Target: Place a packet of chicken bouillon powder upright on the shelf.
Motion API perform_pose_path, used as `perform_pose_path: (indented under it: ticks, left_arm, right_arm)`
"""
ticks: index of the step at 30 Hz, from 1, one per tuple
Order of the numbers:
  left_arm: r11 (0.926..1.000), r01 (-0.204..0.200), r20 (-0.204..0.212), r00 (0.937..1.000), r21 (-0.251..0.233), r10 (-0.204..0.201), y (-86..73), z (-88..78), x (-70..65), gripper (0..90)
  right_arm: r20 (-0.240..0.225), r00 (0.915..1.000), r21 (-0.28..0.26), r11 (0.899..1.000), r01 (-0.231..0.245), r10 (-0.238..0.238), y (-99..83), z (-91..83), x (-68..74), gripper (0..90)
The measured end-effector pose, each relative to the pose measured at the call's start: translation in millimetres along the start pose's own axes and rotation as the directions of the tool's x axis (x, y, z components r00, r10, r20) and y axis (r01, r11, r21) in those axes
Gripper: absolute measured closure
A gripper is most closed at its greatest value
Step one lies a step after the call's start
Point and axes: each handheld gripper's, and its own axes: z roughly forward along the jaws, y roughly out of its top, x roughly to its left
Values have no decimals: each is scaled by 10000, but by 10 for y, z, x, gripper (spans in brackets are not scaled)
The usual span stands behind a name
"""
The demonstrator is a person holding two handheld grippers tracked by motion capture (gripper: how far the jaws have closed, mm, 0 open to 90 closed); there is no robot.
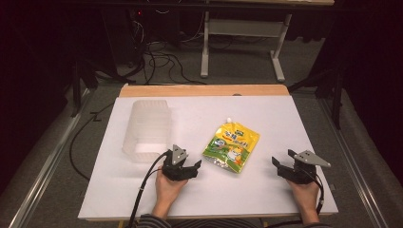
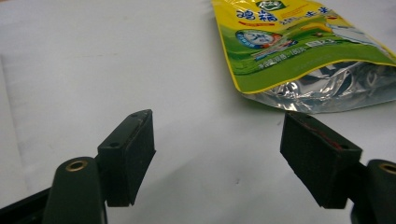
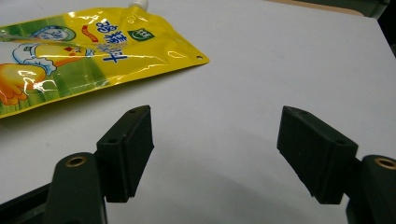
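White sheeting covers the table (image 1: 142, 190), and the two hands rest on its near edge, each with a gripper whose jaws stand wide apart and hold nothing. From there the left gripper (image 1: 190, 170) sits just short of the pouch's (image 1: 232, 146) silver bottom seam, while the right gripper (image 1: 281, 167) lies farther off to the pouch's other side. The yellow-and-green spouted pouch lies flat near the middle of the sheet, its spout (image 1: 229, 119) pointing away from the person; in the left gripper view the crinkled foil hem (image 2: 327, 93) sits just ahead of the right-hand pad. The likely step is picking up that pouch. To do it well, slide the left gripper low and forward so one jaw goes under the loose foil edge, then close on the seam, not the swollen body, which would slip. Farther back stands a translucent container (image 1: 146, 130), probably the destination, though its opening is hard to make out. Beyond the table, cables and a frame sit on the dark floor.
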Motion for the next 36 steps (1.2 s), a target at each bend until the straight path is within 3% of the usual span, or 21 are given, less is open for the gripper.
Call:
perform_pose_path:
  ticks: [9, 18, 22, 26, 28, 36]
  left_arm:
    - [9999, -54, 31, 10000, 85, 54, 5, 6, -6, 267]
    - [9992, -51, 337, 9994, 404, 37, 60, -14, -28, 281]
    - [9989, -57, 379, 9993, 474, 39, 150, -12, -46, 282]
    - [9946, 79, 389, 9992, 1033, -119, 262, 2, -54, 255]
    - [9948, 101, 384, 9992, 1017, -141, 312, 4, -50, 257]
    - [9916, -299, 419, 9988, 1259, 248, 548, 66, -88, 261]
  right_arm:
    - [60, 9999, -137, 9998, 138, -137, -6, -10, 14, 282]
    - [48, 9998, -159, 9997, 172, -171, -6, -14, 12, 289]
    - [177, 9996, -126, 9997, 202, -200, -6, -11, 22, 297]
    - [205, 9994, -142, 9995, 298, -295, -6, -8, 27, 298]
    - [213, 9993, -122, 9995, 301, -298, -5, -9, 32, 299]
    - [263, 9990, -96, 9993, 357, -354, -5, -6, 43, 303]
